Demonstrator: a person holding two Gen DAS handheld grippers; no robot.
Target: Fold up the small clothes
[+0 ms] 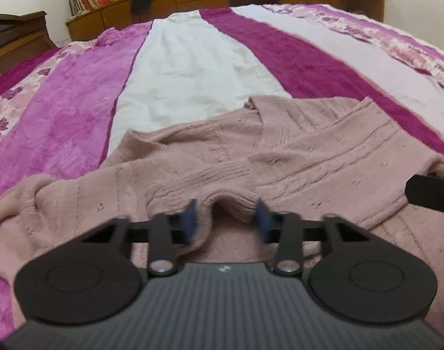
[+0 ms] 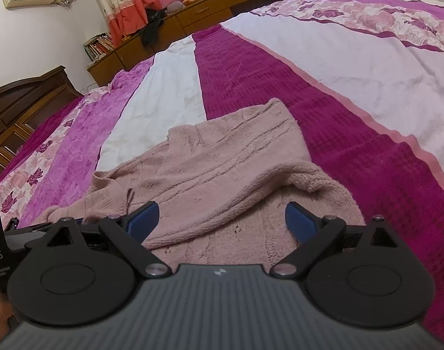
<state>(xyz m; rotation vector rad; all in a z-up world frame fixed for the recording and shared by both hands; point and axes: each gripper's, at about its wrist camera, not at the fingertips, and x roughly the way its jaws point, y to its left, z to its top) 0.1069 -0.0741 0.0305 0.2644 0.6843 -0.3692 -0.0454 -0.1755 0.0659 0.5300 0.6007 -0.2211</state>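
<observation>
**Sweater lies crosswise ahead of both tools; left tool closer to a grip**

The pink sweater lies on the bed, its long axis running left to right across both tools. The left tool is released, its blue pads bracketing a raised ribbed fold (touching it or nearly so). The right tool is spread wide over the sweater's near edge, grasping nothing. Judgement: the left hand is nearer to a pinch.

We see a dusty-pink knitted sweater lying crumpled and partly folded on the bed, a ribbed edge humped up near us and its far side spread flat across the striped cover.
</observation>
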